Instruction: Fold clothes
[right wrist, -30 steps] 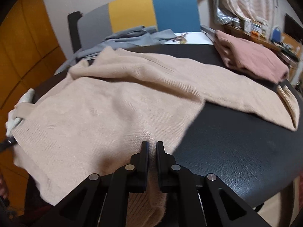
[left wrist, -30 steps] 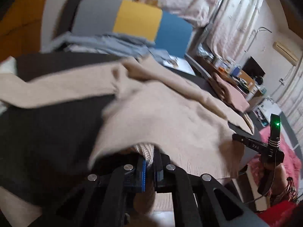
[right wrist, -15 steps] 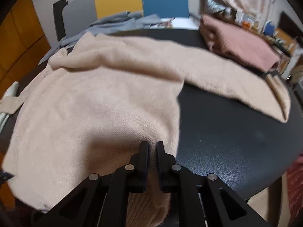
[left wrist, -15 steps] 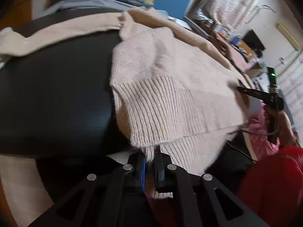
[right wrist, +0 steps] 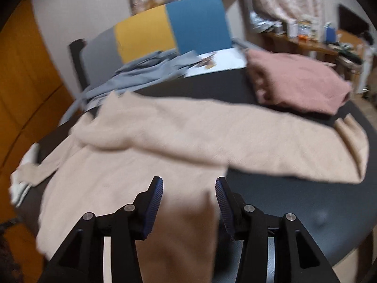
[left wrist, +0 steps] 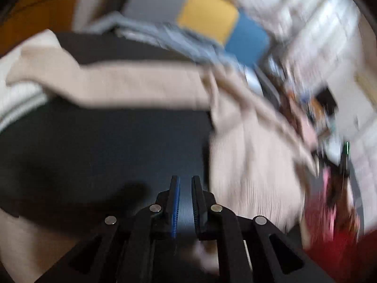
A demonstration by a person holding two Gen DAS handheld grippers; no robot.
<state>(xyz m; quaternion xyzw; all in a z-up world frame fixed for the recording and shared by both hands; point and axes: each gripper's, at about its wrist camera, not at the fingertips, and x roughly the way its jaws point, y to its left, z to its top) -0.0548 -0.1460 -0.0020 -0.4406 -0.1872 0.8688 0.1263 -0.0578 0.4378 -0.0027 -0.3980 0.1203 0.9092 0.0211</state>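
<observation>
A beige knit sweater (right wrist: 146, 155) lies spread on the round black table (right wrist: 294, 202), one sleeve stretched right toward the table edge. Its hem hangs over the near edge below my right gripper (right wrist: 188, 188), which is open, its jaws wide apart over the fabric. In the blurred left wrist view the sweater (left wrist: 249, 165) lies to the right, with a sleeve running left. My left gripper (left wrist: 185, 188) is over bare table, its jaws slightly apart with nothing between them.
A folded pink sweater (right wrist: 294, 82) lies at the table's back right. Grey clothes (right wrist: 141, 75) and white papers (right wrist: 216, 63) lie at the back, by a chair (right wrist: 169, 33) with a grey, yellow and blue back. A white cloth (right wrist: 23, 176) hangs at the left edge.
Both grippers have let go of the sweater's hem: the right one opened wide, the left one opened a little and swung left over bare table. The hem dropped onto the near table edge.
</observation>
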